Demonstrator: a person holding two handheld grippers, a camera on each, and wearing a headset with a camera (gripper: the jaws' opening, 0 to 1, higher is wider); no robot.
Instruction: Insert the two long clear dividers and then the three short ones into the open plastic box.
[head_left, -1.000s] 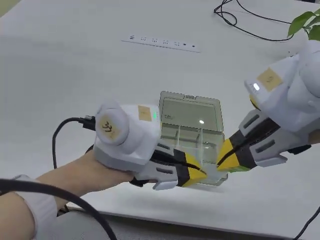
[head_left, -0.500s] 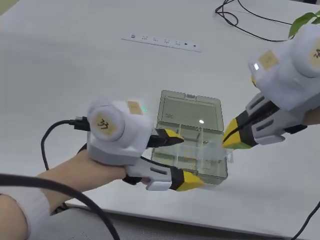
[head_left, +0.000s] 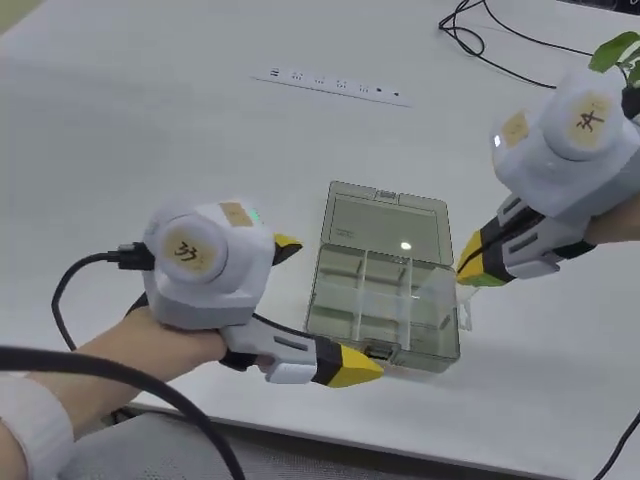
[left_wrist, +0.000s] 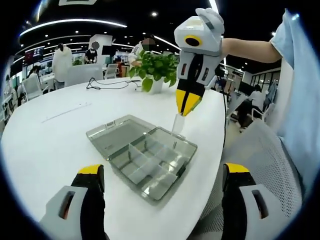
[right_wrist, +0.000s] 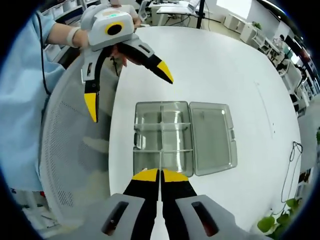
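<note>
Pinching clear divider (left_wrist: 177, 125) w/ right hand-held gripper (head_left: 468, 272), just above right side of plastic box (head_left: 430, 360); left hand-held gripper (head_left: 327, 304) spread, near-left.

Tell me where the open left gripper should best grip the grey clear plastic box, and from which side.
Probably the upright front wall of the grey clear plastic box, at its left end, from the person's side, one jaw inside, one outside. The flat open lid blocks the far side, and the right gripper holds a clear divider at the right end.
</note>
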